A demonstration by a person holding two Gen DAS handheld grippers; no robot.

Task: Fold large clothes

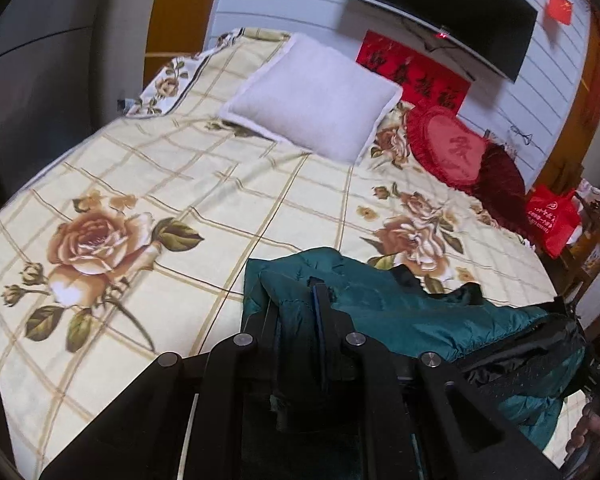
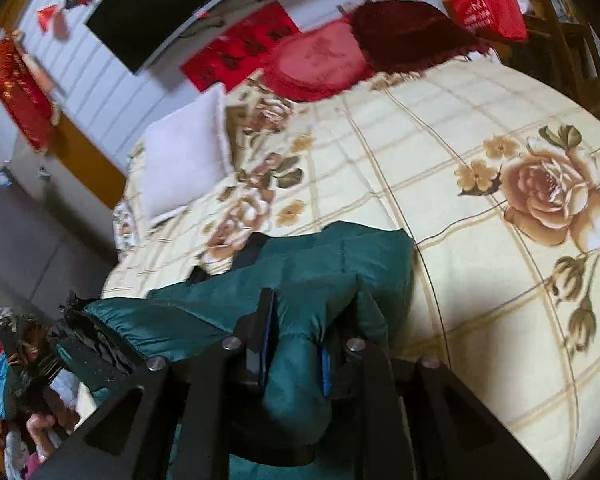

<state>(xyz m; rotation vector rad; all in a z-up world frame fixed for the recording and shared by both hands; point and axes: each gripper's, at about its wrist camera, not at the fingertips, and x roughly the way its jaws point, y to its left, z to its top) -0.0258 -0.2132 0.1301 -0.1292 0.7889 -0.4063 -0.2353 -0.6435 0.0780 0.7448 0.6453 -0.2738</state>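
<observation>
Left gripper (image 1: 296, 300): jaws close together, a fold of the green padded jacket (image 1: 400, 312) pinched between them. Right gripper (image 2: 304, 320): jaws clamped on a bunched fold of the same jacket (image 2: 300, 264). Jacket lies rumpled on the rose-print bed cover (image 1: 160, 184), near edge. White pillow (image 1: 312, 96) and red heart cushion (image 1: 448, 148) lie at the far side.

A white pillow (image 1: 312, 96) and red heart cushion (image 1: 452, 148) lie on the rose-printed bedspread (image 1: 140, 184).
</observation>
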